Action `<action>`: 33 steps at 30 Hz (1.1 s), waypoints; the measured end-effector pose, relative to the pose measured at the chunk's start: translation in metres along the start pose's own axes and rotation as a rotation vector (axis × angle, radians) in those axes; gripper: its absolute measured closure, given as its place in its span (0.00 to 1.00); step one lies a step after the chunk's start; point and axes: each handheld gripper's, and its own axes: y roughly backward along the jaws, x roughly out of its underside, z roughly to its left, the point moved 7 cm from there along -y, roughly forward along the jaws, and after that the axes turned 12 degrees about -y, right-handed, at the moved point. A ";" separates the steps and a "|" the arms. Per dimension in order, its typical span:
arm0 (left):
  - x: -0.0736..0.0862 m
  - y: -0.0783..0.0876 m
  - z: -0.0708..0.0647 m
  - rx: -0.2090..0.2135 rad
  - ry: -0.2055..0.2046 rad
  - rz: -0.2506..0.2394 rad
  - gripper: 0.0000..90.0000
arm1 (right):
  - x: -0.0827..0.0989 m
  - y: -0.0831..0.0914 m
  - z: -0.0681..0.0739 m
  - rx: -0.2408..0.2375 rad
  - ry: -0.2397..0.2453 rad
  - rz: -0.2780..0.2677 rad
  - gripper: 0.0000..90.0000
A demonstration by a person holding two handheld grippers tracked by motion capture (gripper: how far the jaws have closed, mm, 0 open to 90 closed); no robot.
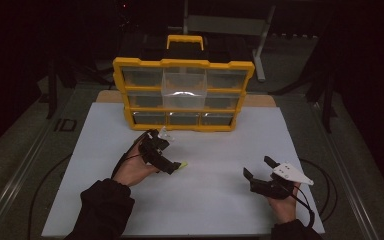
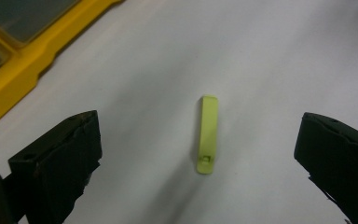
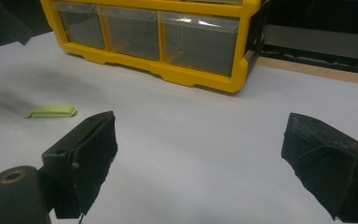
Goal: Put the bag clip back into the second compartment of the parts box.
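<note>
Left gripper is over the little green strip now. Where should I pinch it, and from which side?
Come straight down on the green strip, which lies flat on the white board. Pinch its long edges near mid-length: it is narrow and long there, and the left gripper already stands open with one of its fingers on each side.

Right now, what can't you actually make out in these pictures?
- Drawer contents of the yellow organizer: high view, dim light and glare on the clear fronts.
- Green strip: high view, mostly hidden behind the left tongs.
- Room behind the white board: too dark.
</note>
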 end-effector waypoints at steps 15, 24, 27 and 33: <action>-0.007 -0.024 -0.003 0.060 -0.042 0.123 0.06 | 0.000 0.000 -0.001 0.000 -0.006 0.000 0.11; -0.009 -0.037 -0.006 0.065 -0.064 0.183 0.15 | 0.000 0.001 -0.002 0.004 -0.004 0.000 0.11; -0.007 -0.041 -0.007 0.071 -0.065 0.211 0.18 | 0.000 0.001 -0.003 0.004 -0.005 -0.001 0.11; -0.005 -0.049 -0.009 0.081 -0.081 0.257 0.25 | -0.001 0.002 -0.004 0.007 -0.008 -0.003 0.11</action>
